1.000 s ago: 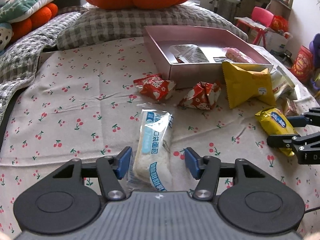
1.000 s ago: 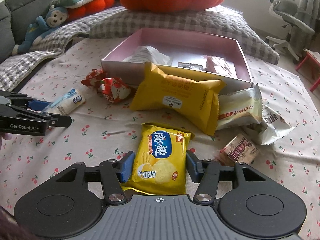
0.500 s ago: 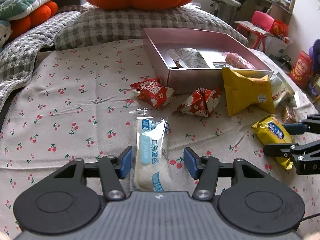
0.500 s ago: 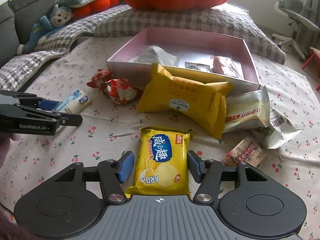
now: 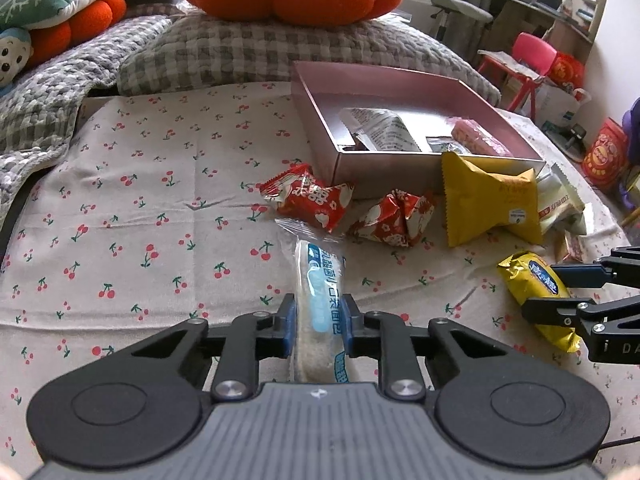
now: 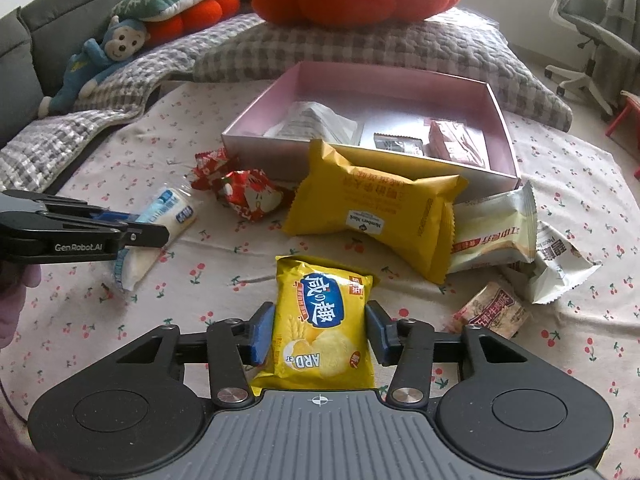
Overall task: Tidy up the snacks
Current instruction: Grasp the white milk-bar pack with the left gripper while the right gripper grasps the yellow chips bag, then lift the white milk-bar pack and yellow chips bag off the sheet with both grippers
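The left gripper (image 5: 319, 330) has its blue fingers (image 5: 289, 330) clamped on a long clear-wrapped bread packet (image 5: 320, 292) with blue lettering, which lies lengthwise on the cherry-print cloth (image 5: 140, 208). The right gripper (image 6: 319, 334) has its fingers pressed against both sides of a yellow chip bag (image 6: 322, 320), glossy with a blue label, lying flat on the cloth. Beyond them sits an open pink box (image 6: 502, 120) holding a few packets, with a large yellow pack (image 6: 372, 204) leaning against its front wall and two red wrapped snacks (image 5: 316, 200) beside it.
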{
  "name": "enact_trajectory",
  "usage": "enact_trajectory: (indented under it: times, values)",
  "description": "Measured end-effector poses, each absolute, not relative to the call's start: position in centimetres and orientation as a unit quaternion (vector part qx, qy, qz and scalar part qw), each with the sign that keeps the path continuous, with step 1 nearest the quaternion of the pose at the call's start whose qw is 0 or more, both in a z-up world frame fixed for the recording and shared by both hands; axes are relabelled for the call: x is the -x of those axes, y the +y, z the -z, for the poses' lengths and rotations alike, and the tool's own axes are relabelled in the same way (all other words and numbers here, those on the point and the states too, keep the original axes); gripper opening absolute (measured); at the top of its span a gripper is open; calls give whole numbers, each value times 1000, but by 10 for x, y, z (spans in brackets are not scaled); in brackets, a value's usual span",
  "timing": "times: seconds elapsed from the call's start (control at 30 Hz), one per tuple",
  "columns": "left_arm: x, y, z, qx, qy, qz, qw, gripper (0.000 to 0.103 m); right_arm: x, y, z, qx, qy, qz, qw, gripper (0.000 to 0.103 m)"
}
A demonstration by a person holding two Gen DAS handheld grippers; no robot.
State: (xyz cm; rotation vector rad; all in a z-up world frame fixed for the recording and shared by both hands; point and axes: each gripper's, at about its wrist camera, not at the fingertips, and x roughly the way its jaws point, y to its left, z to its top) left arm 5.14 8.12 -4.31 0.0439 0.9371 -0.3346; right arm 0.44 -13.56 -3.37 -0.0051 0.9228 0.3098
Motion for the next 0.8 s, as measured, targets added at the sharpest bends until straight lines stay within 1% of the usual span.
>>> enact_trajectory:
  times: [0.43,0.5,0.57,0.63,0.8]
  values:
    - [-52,81,33,3,463,154,873,16,-8,-137,21,-15,453,-155,878,47]
    - [-52,80,28,6,460,155,874,13,-9,-138,19,-18,456,-152,877,47]
    - [-53,80,22,12,455,159,876,7,-10,-140,17,-22,460,-149,875,47]
    - [-53,80,17,18,450,161,878,3,-12,-141,15,-26,462,-149,874,47]
    - [-55,78,17,18,457,168,873,4,-15,-143,10,-36,464,-147,873,47]
